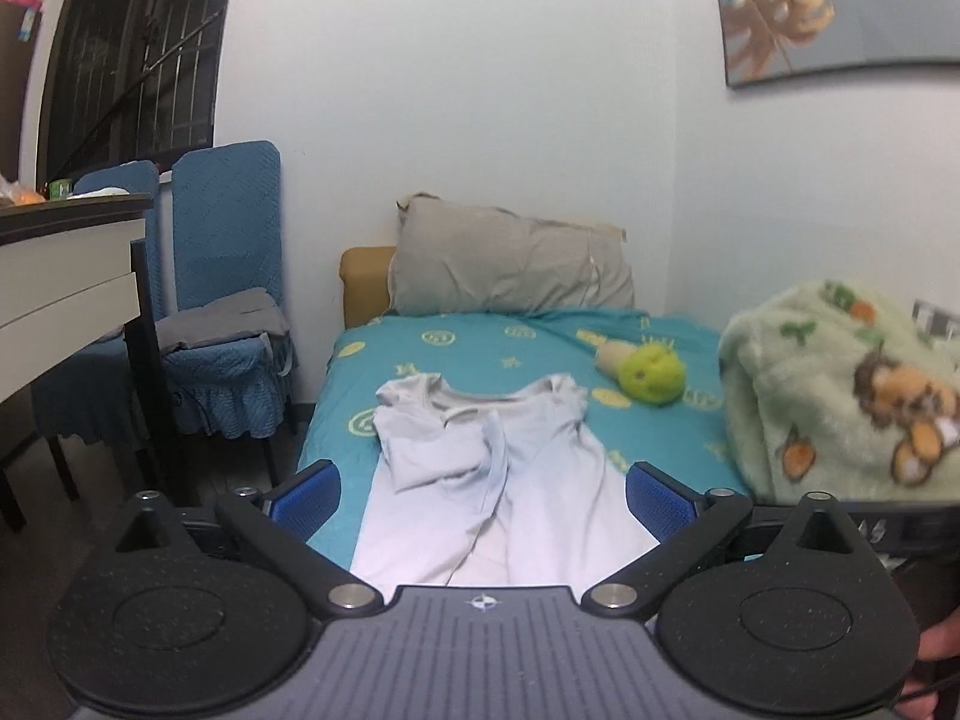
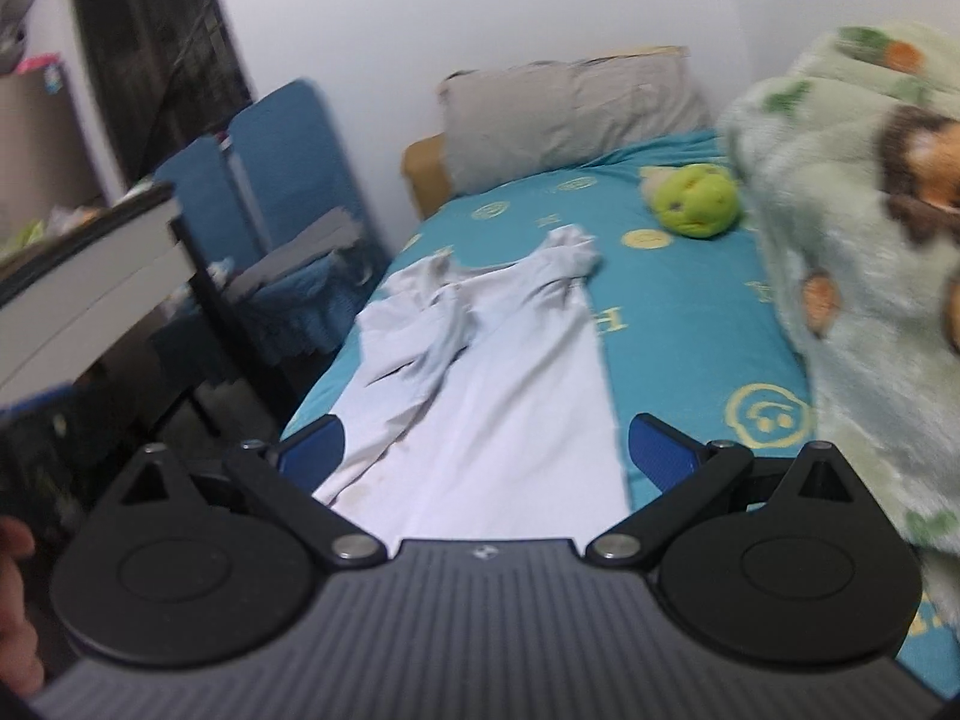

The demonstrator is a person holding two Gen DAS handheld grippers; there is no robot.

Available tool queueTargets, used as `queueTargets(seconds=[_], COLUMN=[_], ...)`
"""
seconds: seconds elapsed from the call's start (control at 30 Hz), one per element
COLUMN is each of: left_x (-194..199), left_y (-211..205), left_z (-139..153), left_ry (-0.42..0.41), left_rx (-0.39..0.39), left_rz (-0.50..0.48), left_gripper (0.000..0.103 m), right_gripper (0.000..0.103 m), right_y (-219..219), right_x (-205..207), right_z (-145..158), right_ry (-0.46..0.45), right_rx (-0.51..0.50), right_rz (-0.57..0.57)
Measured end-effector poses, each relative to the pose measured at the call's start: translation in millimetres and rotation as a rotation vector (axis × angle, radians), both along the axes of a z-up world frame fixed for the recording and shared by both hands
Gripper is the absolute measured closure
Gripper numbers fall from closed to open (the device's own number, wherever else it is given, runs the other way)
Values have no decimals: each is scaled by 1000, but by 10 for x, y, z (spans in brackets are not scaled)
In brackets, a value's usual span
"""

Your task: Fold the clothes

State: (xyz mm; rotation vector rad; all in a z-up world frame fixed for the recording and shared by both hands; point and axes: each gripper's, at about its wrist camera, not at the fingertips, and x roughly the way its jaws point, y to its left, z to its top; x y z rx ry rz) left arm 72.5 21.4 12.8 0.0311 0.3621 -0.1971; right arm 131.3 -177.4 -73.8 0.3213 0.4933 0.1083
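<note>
Your left gripper (image 1: 483, 495) and right gripper (image 2: 486, 450) both hang above the near end of the bed (image 1: 540, 348), jaws spread wide, nothing between the blue pads. The white shirt (image 1: 498, 480) lies lengthwise on the teal sheet, collar toward 12 o'clock, one sleeve folded inward. A green plush toy (image 1: 651, 375) sits at 2 o'clock, a fleece blanket (image 1: 840, 384) at 3.
</note>
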Motion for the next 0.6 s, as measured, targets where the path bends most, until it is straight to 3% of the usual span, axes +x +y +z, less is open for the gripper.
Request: queueTargets(seconds=[0.17,0.37,0.53,0.6], left_x=[75,175,488,632], left_y=[192,428,641,692], left_z=[-30,-199,-403,-491], left_ry=[-7,-65,-29,-18], left_rx=[-13,59,-22,-47], left_rz=[30,48,47,49], left_gripper=[0,0,0,0], right_gripper=[0,2,2,10], right_y=[313,822,1297,1401], right_x=[521,1777,2749,3053], right_z=[140,66,-216,-384], right_ry=[-16,33,63,101], right_rx=[-85,-170,-311,-350], right_rz=[163,355,453,469])
